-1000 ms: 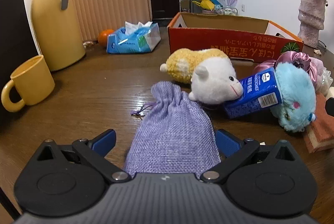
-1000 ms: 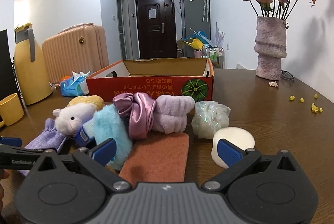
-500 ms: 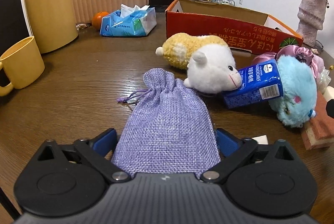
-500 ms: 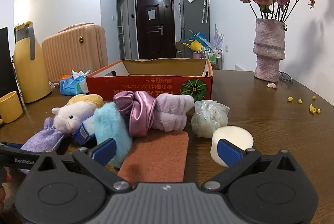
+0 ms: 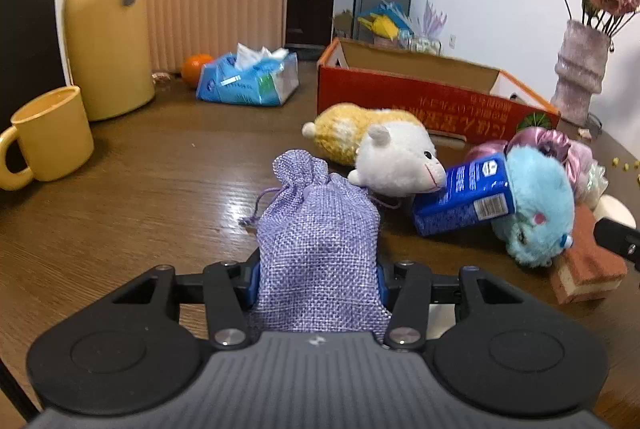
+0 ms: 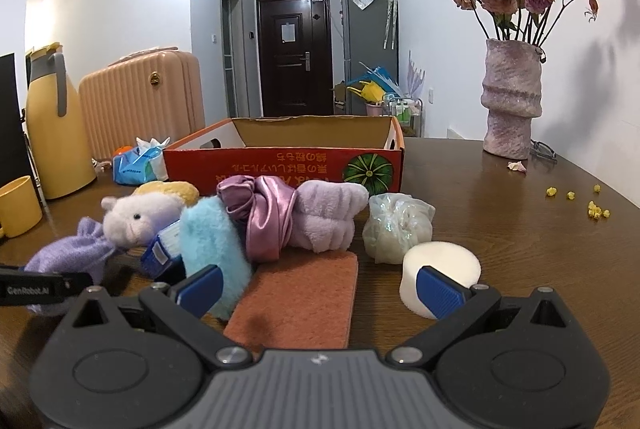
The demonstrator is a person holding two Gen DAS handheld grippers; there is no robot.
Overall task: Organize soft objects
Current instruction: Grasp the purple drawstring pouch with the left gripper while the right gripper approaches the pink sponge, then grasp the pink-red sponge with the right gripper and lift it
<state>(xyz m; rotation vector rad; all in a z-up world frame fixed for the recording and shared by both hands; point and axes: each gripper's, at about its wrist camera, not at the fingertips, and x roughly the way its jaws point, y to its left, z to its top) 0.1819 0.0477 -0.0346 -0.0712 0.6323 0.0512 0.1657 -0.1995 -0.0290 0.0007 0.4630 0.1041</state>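
My left gripper (image 5: 318,279) is shut on a lilac drawstring pouch (image 5: 316,229), which bulges between the jaws and also shows in the right wrist view (image 6: 66,257). Beyond it lie a white and yellow plush (image 5: 384,149), a blue carton (image 5: 464,195) and a light blue plush (image 5: 536,205). The open red cardboard box (image 5: 420,97) stands behind them. My right gripper (image 6: 320,289) is open and empty, above an orange sponge pad (image 6: 304,303), with a white round sponge (image 6: 440,269) by its right finger.
A pink satin scrunchie (image 6: 264,217), a lilac fluffy band (image 6: 328,213) and a clear mesh ball (image 6: 396,225) lie before the box. A yellow mug (image 5: 48,137), yellow thermos (image 5: 106,29), tissue pack (image 5: 248,79) and orange (image 5: 194,67) stand at the left. A flower vase (image 6: 510,105) stands at the far right.
My left gripper has closed onto the lilac pouch, squeezing it narrower. My right gripper has stayed open and shifted slightly.
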